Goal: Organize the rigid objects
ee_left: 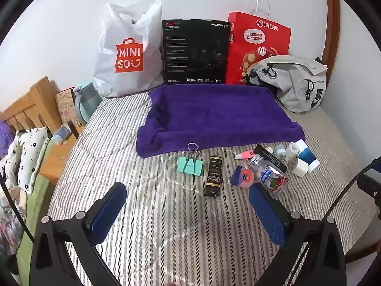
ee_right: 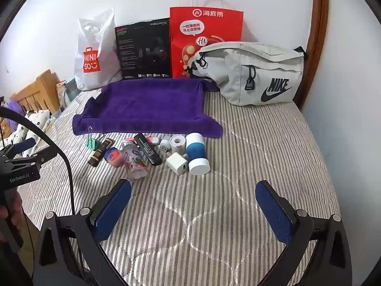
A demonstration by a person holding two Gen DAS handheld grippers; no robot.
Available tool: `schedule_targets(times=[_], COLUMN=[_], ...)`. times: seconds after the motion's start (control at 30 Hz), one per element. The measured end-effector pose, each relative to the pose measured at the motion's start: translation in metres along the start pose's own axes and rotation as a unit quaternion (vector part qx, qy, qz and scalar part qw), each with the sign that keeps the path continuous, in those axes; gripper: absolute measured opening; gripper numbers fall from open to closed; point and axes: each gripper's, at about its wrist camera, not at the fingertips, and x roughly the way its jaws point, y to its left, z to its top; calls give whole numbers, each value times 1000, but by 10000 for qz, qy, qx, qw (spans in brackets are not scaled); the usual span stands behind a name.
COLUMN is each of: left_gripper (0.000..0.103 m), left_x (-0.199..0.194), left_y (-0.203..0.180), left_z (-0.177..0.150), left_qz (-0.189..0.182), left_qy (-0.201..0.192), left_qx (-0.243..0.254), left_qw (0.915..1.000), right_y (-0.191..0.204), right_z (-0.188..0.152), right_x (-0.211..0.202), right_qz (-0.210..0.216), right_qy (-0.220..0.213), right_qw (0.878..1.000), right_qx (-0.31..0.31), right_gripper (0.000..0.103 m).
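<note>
Left wrist view: the left gripper (ee_left: 187, 199) hangs with jaws spread wide and empty over the striped bed (ee_left: 147, 214); a dark tube (ee_left: 213, 175) lies just ahead, a mint binder clip (ee_left: 190, 163) beside it.

Right wrist view: the right gripper (ee_right: 193, 196) gapes, empty; a white charger (ee_right: 177, 163) and blue-white cylinder (ee_right: 197, 153) lie ahead, before the purple towel (ee_right: 147, 107).

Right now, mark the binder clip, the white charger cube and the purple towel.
binder clip (ee_left: 189, 166): left wrist view, on its green body.
white charger cube (ee_right: 177, 163): right wrist view, on its top face.
purple towel (ee_right: 152, 106): right wrist view, on its flat middle.
</note>
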Motion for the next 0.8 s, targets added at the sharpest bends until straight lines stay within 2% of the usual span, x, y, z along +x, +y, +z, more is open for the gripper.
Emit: schedule_targets(times=[0.07,0.23,0.27,0.4,0.47,0.6,0.63,0.8], left_gripper=[103,103,103,103,103,103,103,103], left_x=[0,-4,-2,-7,-6,-9,-11,-13], left_y=[0,0,11,16,3,0,0,1], left_z=[0,-5,-3,-3,1,1,1,3], left_qz=[9,-271,-226,-155,-49,-26,-25,-167], left_qy=[-6,-20,2,-20,13,-37,-68,-99], left_qx=[16,10,-65,-13,-38,7,-5,-47], left_qw=[10000,9996,9997,9999,10000,10000,10000,9998], right_y=[-2,-4,-2,-2,-2,1,1,1], right_z=[-1,-8,-3,-1,0,1,0,-1], right_x=[-1,-7,-2,-4,-2,-1,-1,-1], right_qz=[-4,-11,-24,21,54,28,-30,-16], right_qy=[-24,-98,110,27,49,25,129,98], right_qw=[10000,9999,9999,10000,9999,10000,9999,9999], right_qx=[-44,-59,-97,-75,-71,-54,-88,-91], right_gripper=[103,103,103,103,103,103,103,103])
